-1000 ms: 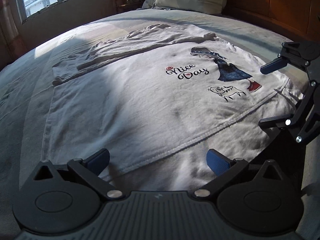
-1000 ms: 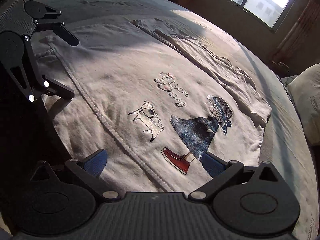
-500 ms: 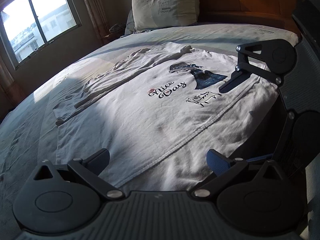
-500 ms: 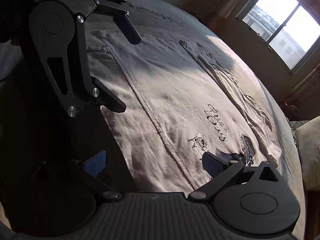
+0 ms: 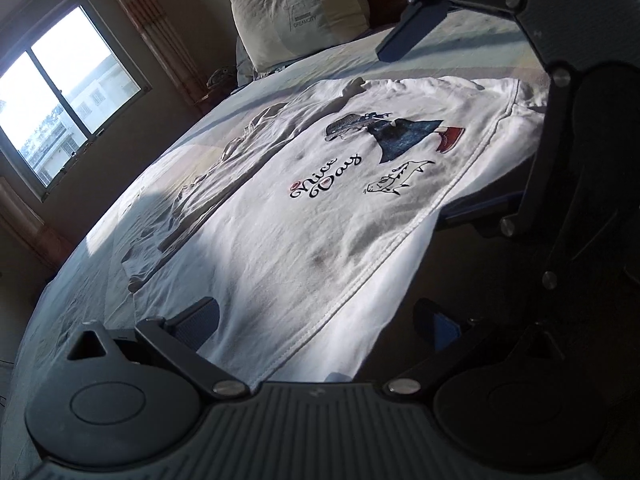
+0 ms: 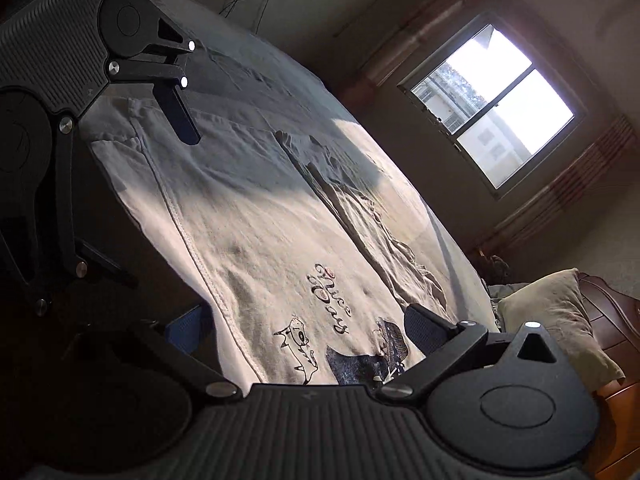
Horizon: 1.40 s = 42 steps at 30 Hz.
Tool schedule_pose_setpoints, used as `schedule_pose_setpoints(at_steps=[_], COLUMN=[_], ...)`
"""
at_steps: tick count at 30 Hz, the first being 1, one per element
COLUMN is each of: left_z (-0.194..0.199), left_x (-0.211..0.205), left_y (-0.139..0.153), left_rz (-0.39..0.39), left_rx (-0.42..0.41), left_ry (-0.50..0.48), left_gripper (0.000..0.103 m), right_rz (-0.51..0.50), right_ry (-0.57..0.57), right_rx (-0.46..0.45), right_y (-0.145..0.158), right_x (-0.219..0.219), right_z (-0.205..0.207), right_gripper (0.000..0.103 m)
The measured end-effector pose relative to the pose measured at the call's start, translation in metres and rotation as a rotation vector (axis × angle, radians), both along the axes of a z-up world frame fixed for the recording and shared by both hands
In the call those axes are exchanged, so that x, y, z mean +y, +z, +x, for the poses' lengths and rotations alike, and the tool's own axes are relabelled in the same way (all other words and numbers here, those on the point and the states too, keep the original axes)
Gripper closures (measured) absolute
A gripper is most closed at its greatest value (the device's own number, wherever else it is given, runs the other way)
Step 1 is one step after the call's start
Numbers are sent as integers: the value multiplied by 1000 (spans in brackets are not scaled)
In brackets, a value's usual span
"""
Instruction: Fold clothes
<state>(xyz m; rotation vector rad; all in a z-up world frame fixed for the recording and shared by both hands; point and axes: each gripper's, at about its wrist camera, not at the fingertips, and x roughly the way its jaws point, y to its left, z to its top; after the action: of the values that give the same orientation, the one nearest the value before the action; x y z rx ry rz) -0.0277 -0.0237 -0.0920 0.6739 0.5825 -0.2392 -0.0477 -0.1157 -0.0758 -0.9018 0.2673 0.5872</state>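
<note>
Left claw (image 5: 316, 322): fingers spread wide, straddling the hem of the white cotton T-shirt with "Nice Day" print (image 5: 304, 232), which lies flat on the grey-sheeted bed (image 5: 100, 280). Beige pillow (image 5: 300, 20) at 12 o'clock, window (image 5: 60, 92) at 10. Right claw (image 6: 304, 328): also spread, at the shirt's near edge by the printed figure; nothing pinched.

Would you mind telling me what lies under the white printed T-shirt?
The white T-shirt lies spread on the grey bedsheet, which shows around its far sides. Whatever is directly beneath the fabric is covered. Its near edge falls into dark shadow, so nothing can be made out there.
</note>
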Motion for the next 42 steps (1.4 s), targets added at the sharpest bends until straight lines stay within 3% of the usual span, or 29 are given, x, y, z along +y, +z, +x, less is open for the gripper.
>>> schedule_pose_setpoints(at_steps=[4,10,15,20,24,30,34,37,42], left_z=[7,7,13,7,8,20,20,22,34], left_x=[0,-2,6,21,23,-14,-8,10,17], left_y=[-2,-1,-3,-12,-14,-19,-23,-28,-27], left_rz=[64,81,90,204,250,311,372,436,407], left_rx=[-68,-80,-65,-103,-112,-164,-173,-191,-177], left_ry=[7,-21,-10,-10,-12,-106,-134,-112,-33], left_gripper=[1,1,0,0,1,1,0,0,0], right_rz=[7,31,24,-34,-68,-86,-93,-149,-170], right_ry=[-4,-7,-28,-135,-205,-182,-173,-208,-263], right_rx=[25,60,-8,-39,-24,-50,-50,-85,-121], right_y=[-5,-23,-31,-33,-31,-37,-37,-39,-45], right_x=[-4,10,21,-10,-31,-9,-6,-22,-36], right_z=[1,3,6,18,26,27,28,31,34], right_gripper=[0,0,0,0,0,0,0,0,0])
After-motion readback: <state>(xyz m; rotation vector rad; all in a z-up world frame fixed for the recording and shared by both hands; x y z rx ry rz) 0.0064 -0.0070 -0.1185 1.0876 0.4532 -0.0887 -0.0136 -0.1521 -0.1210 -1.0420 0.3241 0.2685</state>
